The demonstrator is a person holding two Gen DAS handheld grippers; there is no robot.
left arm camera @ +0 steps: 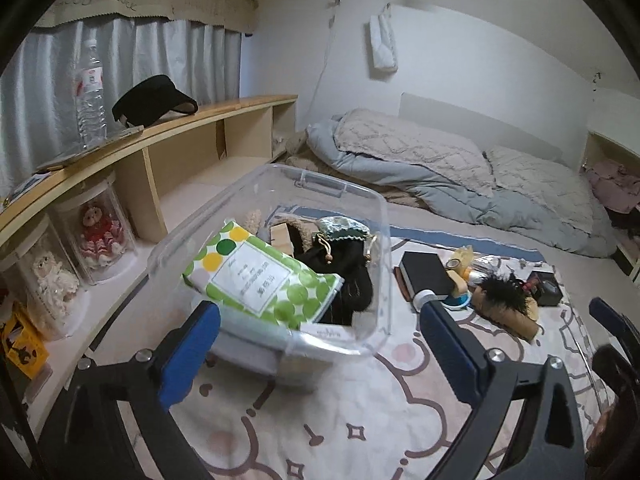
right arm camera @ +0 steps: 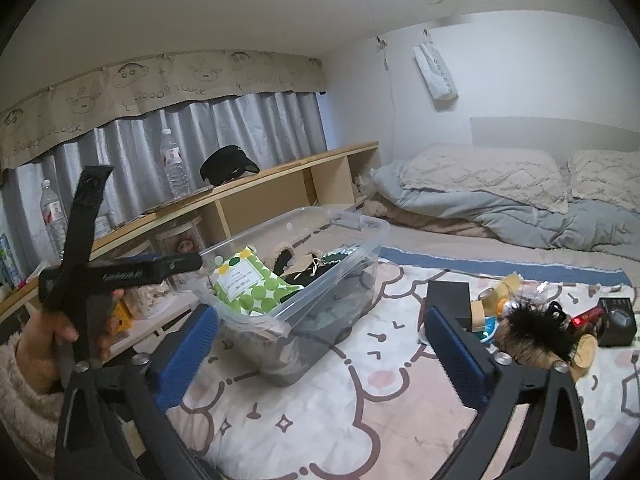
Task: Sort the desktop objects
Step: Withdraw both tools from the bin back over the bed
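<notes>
2 grippers hover over the patterned mat point(left arm camera: 360, 420), left gripper point(left arm camera: 320, 344) and right gripper point(right arm camera: 320, 344) both spread apart, gripping nothing. At 12 o'clock sits the clear bin point(left arm camera: 376, 216) holding a green-dotted packet point(left arm camera: 260, 276); a loose pile point(right arm camera: 532, 320) lies at 2 o'clock.

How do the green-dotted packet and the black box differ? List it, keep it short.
1. The green-dotted packet lies inside the clear bin; the black box lies on the patterned cloth, outside the bin to its right.
2. The packet is white with green and yellow dots and a label; the box is plain black.
3. The packet leans tilted on other items; the box lies flat.
Both are flattish rectangles.
</notes>
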